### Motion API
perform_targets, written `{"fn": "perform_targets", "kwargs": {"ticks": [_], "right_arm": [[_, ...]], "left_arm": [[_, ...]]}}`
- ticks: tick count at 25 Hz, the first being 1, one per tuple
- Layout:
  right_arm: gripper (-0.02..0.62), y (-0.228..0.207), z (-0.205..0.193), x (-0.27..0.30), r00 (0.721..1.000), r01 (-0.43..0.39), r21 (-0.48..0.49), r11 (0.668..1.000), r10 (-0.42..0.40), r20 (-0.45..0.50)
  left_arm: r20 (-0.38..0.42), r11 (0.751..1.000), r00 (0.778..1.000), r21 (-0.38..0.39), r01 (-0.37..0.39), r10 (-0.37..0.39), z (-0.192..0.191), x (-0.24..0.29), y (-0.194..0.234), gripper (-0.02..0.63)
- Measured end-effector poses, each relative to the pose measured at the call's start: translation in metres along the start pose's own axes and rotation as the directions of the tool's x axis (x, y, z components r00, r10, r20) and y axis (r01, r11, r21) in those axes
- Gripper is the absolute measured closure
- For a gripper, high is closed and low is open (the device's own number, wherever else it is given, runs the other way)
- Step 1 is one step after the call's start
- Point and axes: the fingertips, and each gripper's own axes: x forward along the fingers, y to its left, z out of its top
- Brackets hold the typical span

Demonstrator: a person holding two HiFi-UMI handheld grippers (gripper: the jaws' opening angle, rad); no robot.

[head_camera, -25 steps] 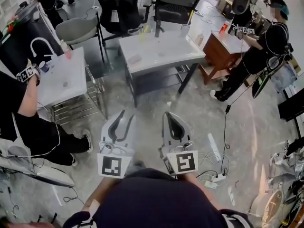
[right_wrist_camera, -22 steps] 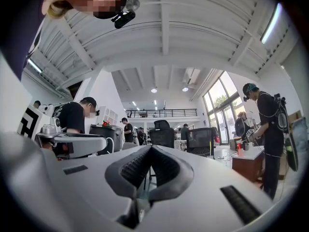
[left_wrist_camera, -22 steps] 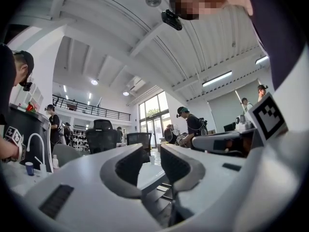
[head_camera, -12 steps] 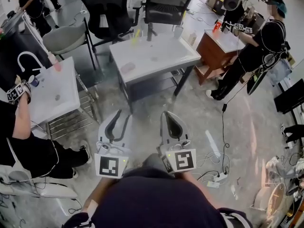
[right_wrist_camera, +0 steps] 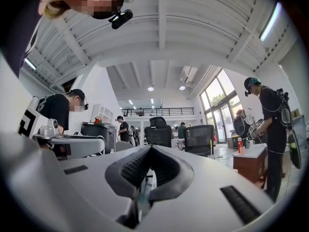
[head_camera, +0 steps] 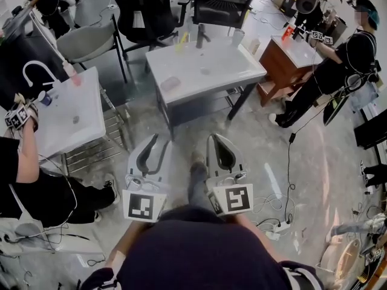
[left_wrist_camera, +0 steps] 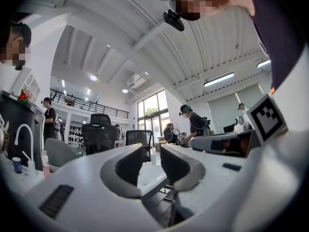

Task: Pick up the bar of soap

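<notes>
The bar of soap (head_camera: 170, 83) is a pale pink block lying on the left part of the white sink table (head_camera: 242, 71) ahead of me, in the head view. Both grippers are held low at waist height over the floor, well short of that table. My left gripper (head_camera: 158, 142) has its jaws apart with nothing between them; in the left gripper view the same gap (left_wrist_camera: 152, 153) shows only the room beyond. My right gripper (head_camera: 216, 139) has its tips together and holds nothing, and its jaws (right_wrist_camera: 151, 149) meet at the tip in the right gripper view.
A second white sink stand (head_camera: 66, 110) with a person leaning on it is at the left. Black office chairs (head_camera: 142, 8) stand behind the table. A wooden cabinet (head_camera: 284, 59) and a standing person (head_camera: 347, 59) are at the right. Cables and a power strip (head_camera: 275, 225) lie on the floor.
The view has swayed with a step: my leg now shows between the grippers. Both grippers keep the same pose and jaw spacing.
</notes>
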Motion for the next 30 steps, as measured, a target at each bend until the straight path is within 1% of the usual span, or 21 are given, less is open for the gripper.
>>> {"fn": "perform_targets", "kwargs": {"ticks": [7,15,18,24,30], "right_arm": [[0.578,-0.013,-0.008,0.053,0.998,-0.057,0.007,0.998,0.057,0.026],[0.578,-0.041,-0.029,0.153,0.989,-0.146,0.023,0.989,0.146,0.004],[0.578,-0.057,-0.032,0.184,0.981,-0.195,0.034,0.98,0.195,-0.001],[0.578,-0.108,-0.027,0.235,0.96,-0.277,0.075,0.958,0.279,-0.015],[0.578,-0.121,-0.051,0.293,0.943,-0.328,0.086,0.941,0.332,-0.037]], "left_arm": [[0.0,0.999,0.999,0.004,-0.034,0.034,-0.013,0.041,0.025,0.511],[-0.017,0.996,0.996,0.002,-0.087,0.087,-0.031,0.119,0.073,0.512],[-0.029,0.993,0.992,-0.004,-0.121,0.121,-0.031,0.148,0.08,0.512],[-0.051,0.983,0.982,0.022,-0.181,0.182,-0.016,0.214,0.08,0.512],[-0.058,0.976,0.975,0.027,-0.215,0.217,-0.035,0.258,0.111,0.512]]}}
